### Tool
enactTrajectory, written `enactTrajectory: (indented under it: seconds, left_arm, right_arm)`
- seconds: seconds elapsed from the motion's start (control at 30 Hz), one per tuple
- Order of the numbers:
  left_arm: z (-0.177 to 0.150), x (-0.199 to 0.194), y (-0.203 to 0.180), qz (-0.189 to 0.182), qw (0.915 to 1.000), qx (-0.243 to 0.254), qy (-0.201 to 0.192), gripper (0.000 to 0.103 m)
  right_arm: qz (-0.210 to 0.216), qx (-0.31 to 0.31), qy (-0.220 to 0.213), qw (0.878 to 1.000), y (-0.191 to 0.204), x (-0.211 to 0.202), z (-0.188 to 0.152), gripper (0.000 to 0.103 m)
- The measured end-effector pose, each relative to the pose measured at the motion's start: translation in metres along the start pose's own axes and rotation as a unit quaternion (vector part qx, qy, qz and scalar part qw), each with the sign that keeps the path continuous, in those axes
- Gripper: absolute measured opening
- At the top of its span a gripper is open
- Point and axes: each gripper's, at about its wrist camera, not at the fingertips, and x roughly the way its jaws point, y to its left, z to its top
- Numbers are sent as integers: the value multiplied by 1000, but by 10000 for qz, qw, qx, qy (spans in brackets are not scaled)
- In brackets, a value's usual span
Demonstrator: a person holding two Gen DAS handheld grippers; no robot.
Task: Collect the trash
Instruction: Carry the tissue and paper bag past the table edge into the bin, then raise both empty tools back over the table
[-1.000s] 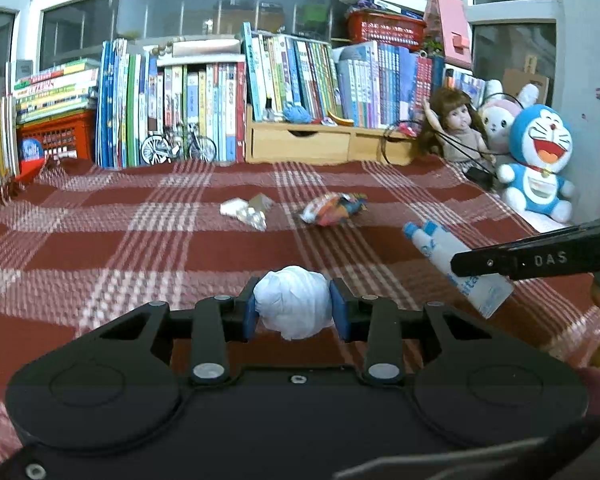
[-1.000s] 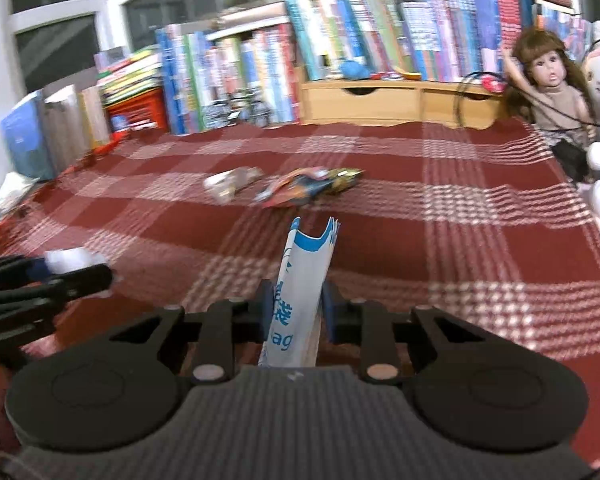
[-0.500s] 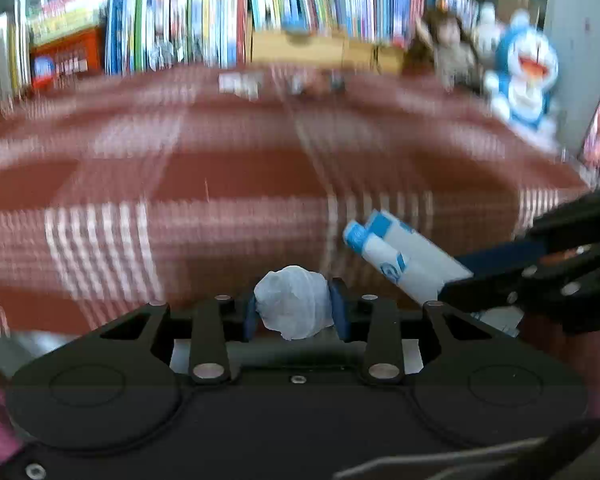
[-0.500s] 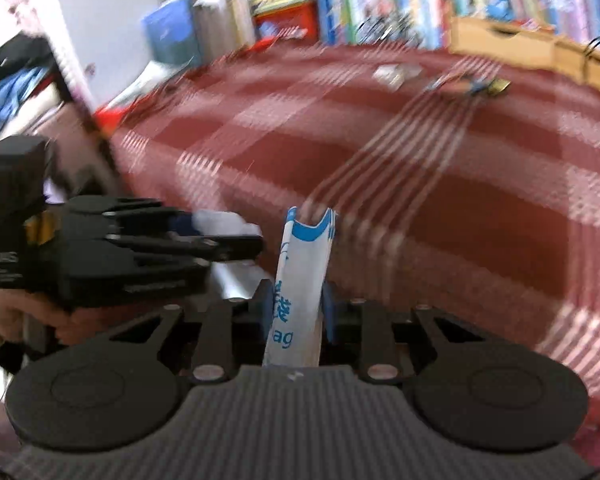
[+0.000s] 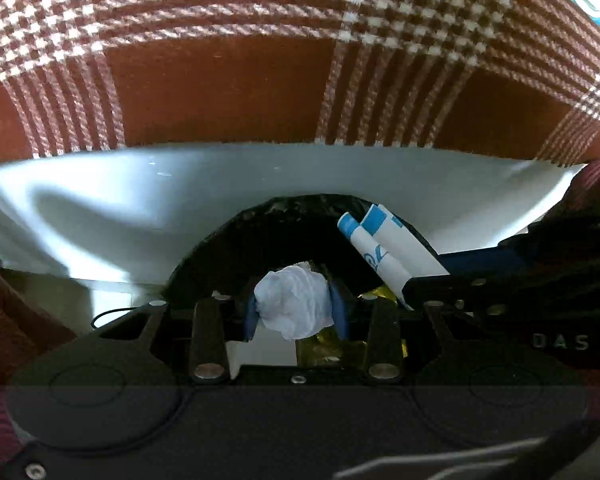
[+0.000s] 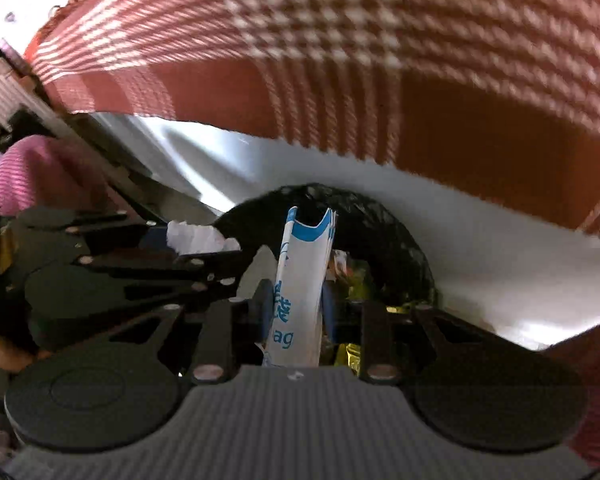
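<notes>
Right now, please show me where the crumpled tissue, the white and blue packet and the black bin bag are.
crumpled tissue (image 5: 294, 304), left wrist view, middle of the wad.
white and blue packet (image 6: 302, 280), right wrist view, its printed front.
black bin bag (image 6: 396, 248), right wrist view, right side of its rim.

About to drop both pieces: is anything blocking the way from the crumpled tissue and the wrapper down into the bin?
Nothing visible: white crumpled tissue and white-and-blue wrapper hang over the black-lined bin's open mouth.
</notes>
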Motion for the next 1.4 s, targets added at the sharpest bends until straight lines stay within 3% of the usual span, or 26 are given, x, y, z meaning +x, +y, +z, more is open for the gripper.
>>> enactTrajectory:
  seconds: [0.2,0.23,0.3,0.37,0.4,0.67,0.83,1.0,1.1,1.2,1.3,1.4]
  left_arm:
    - [0,4,-1,-9,10000,28,90,35]
    - [1,4,-2,7,10000,22,94,35]
    - [2,6,1,97,9999,15,132,44]
    - [12,13,0,288,9993,-28,243,72]
    - [13,14,2,340,9990,-40,284,79]
    - [23,-2,14,183,9998,-59,36,86]
    - [41,-41,15,13,9977,204,-649,86]
    - [80,-88,20,45,9844,552,-1668,94]
    - [111,-106,28,81,9766,503,-2089,96]
    - [145,-115,37,99,9740,215,-2253,96]
    - [167,-120,47,-84,9696,-31,-2445,96]
    - [184,-119,51,-125,9671,-132,-2536,96]
  right_arm:
    - [-14,22,7,10000,0,1,-3,34]
    - [-12,24,-6,10000,1,1,-1,40]
    - [-45,45,-28,10000,1,2,5,47]
    - [-85,83,-22,9999,-5,0,8,66]
    - [-74,157,-36,9998,-11,2,9,70]
    - [91,271,-245,9993,-23,-14,16,81]
    - [354,-29,-734,9967,-15,-47,32,82]
    - [453,-570,-1583,9847,-9,-93,65,85]
    - [913,-271,-1262,9874,-24,-97,92,85]
    - [1229,166,-943,9878,-34,-96,105,86]
    - [1512,227,-880,9843,-37,-97,109,86]
    - [1524,82,-933,9839,-30,-100,109,88]
